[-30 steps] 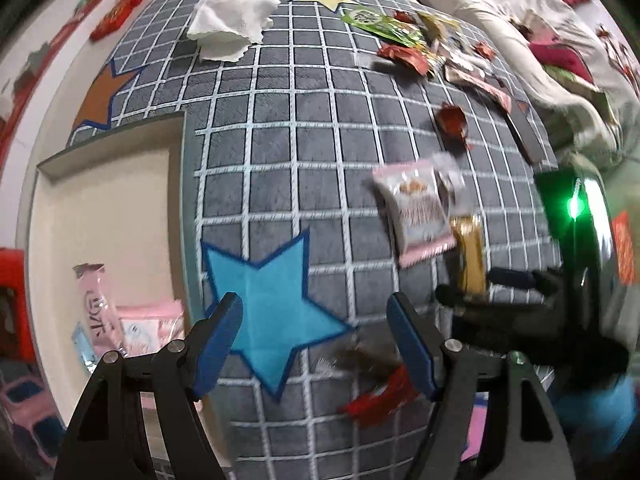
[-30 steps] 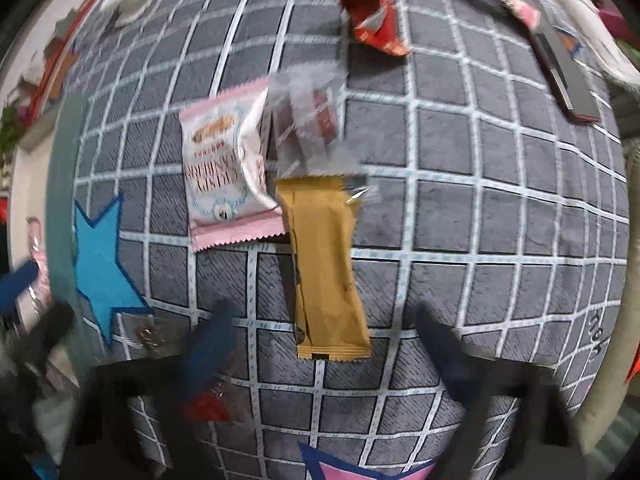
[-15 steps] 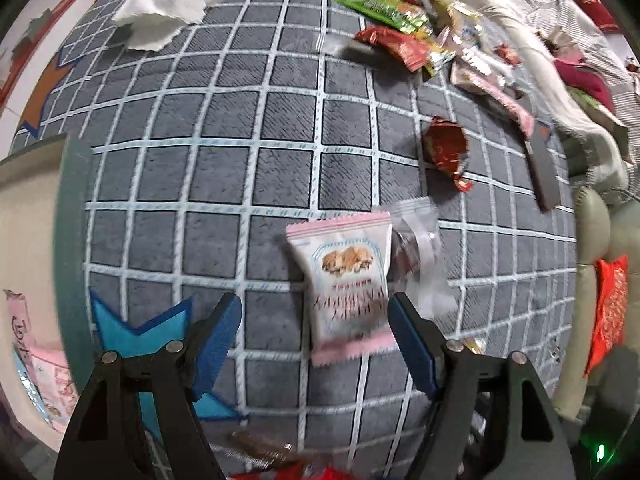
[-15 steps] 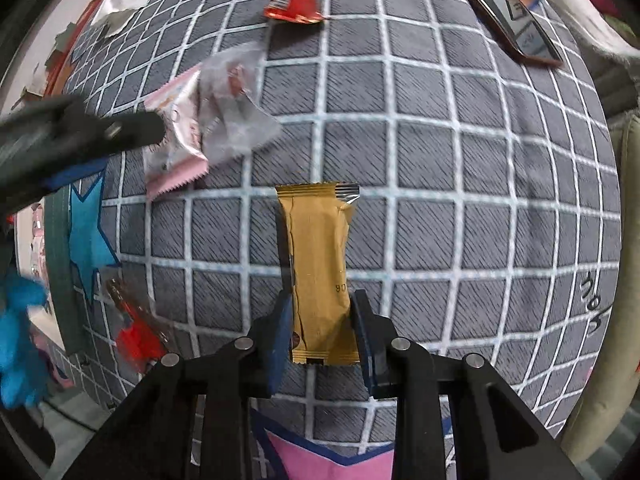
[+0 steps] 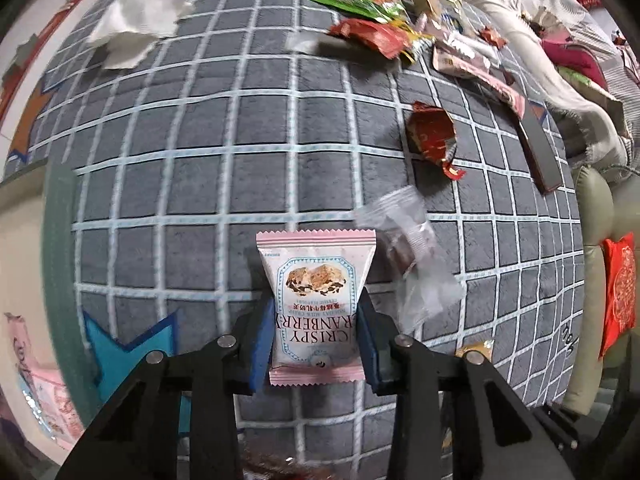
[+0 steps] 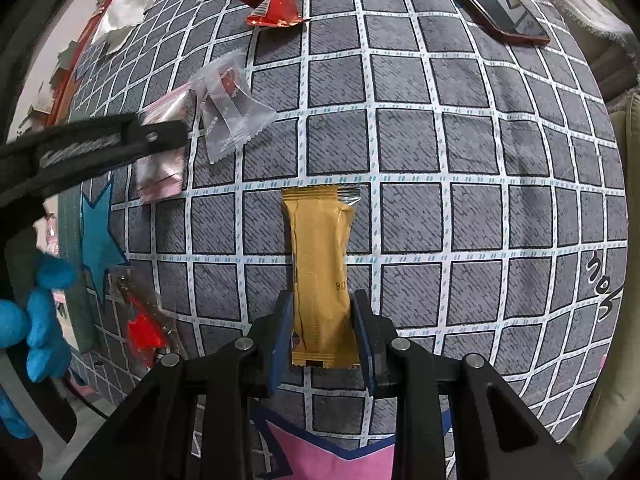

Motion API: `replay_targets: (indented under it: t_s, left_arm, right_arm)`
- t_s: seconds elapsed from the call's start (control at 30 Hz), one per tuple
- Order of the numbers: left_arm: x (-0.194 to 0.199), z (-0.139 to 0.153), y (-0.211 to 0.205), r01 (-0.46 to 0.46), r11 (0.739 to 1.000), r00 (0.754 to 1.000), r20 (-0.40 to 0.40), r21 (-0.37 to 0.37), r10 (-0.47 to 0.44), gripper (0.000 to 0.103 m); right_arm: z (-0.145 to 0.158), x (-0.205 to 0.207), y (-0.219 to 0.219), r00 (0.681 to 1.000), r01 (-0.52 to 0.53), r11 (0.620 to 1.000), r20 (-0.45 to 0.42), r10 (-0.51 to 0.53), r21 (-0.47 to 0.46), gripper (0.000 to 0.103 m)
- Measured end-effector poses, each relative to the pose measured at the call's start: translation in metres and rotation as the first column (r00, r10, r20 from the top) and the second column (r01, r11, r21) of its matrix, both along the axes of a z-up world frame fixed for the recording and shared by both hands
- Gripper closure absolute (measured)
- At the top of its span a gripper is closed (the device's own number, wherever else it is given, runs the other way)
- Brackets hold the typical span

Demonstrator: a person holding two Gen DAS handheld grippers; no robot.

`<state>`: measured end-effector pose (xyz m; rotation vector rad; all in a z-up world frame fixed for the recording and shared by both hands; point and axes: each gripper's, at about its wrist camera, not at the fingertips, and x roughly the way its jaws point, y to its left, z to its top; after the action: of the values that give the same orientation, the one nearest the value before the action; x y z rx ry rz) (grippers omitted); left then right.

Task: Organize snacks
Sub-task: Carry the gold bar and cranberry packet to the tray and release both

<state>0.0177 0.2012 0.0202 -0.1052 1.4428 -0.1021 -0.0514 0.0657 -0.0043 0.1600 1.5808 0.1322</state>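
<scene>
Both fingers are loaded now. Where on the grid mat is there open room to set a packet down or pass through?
Bare mat runs between the white tissue and the pink cranberry crisp packet. In the right view, open squares lie right of the tan bar. Crowded: the far wrapper pile, and the red wrapper and clear wrapper beside the pink packet.

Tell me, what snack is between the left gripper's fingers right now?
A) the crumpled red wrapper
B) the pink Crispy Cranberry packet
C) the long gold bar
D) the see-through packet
B: in the left wrist view, the pink Crispy Cranberry packet sits squeezed between the left gripper's blue fingers, while the gold bar is in the right gripper.
</scene>
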Motion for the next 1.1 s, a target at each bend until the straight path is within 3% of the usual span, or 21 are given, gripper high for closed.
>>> replay_targets:
  t_s: [0.3, 0.33, 0.37, 0.4, 0.5, 0.6, 0.63, 0.67, 0.7, 0.9, 1.1]
  left_arm:
    - [-0.048, 0.039, 0.038, 0.083, 0.994, 0.991, 0.095, 0.071, -0.09, 0.062]
    - [-0.053, 0.043, 0.045, 0.083, 0.994, 0.991, 0.1, 0.076, -0.091, 0.062]
    - [-0.057, 0.045, 0.05, 0.082, 0.993, 0.991, 0.101, 0.083, -0.09, 0.062]
    - [-0.062, 0.048, 0.055, 0.081, 0.993, 0.991, 0.103, 0.089, -0.09, 0.062]
    - [-0.074, 0.054, 0.067, 0.075, 0.992, 0.99, 0.111, 0.106, -0.086, 0.062]
    - [-0.072, 0.053, 0.065, 0.05, 0.992, 0.992, 0.111, 0.113, -0.062, 0.062]
    - [-0.072, 0.054, 0.069, 0.038, 0.993, 0.992, 0.112, 0.113, -0.051, 0.062]
    - [-0.073, 0.055, 0.074, 0.025, 0.993, 0.993, 0.115, 0.113, -0.038, 0.062]
    - [-0.072, 0.056, 0.077, 0.015, 0.993, 0.993, 0.118, 0.114, -0.028, 0.062]
    - [-0.074, 0.067, 0.111, -0.064, 0.99, 0.987, 0.152, 0.124, 0.045, 0.062]
    - [-0.076, 0.076, 0.157, -0.162, 0.976, 0.975, 0.179, 0.148, 0.134, 0.062]
  right_arm:
    - [-0.003, 0.011, 0.001, 1.0, 0.003, 1.0, -0.019, -0.004, -0.022, 0.07]
    - [-0.003, 0.012, 0.0, 1.0, 0.005, 1.0, -0.022, -0.005, -0.029, 0.062]
    - [-0.003, 0.015, 0.001, 1.0, 0.005, 0.999, -0.024, -0.005, -0.034, 0.035]
    - [-0.003, 0.017, 0.003, 1.0, 0.004, 0.998, -0.027, -0.006, -0.055, 0.024]
    - [-0.003, 0.025, 0.007, 1.0, -0.004, 0.995, -0.018, 0.002, -0.098, 0.022]
    - [-0.006, 0.029, 0.015, 0.999, -0.033, 0.988, -0.02, 0.03, -0.152, 0.034]
    - [-0.005, 0.03, 0.02, 0.999, -0.054, 0.981, -0.016, 0.052, -0.184, 0.048]
    - [-0.001, 0.031, 0.023, 0.998, -0.069, 0.98, 0.0, 0.071, -0.185, 0.074]
    - [0.002, 0.032, 0.026, 0.997, -0.076, 0.98, 0.0, 0.077, -0.183, 0.08]
    - [0.027, 0.053, 0.05, 0.998, -0.057, 0.998, 0.017, 0.058, -0.013, 0.08]
    - [0.054, 0.076, 0.106, 0.991, -0.124, 0.983, 0.061, 0.117, 0.137, 0.08]
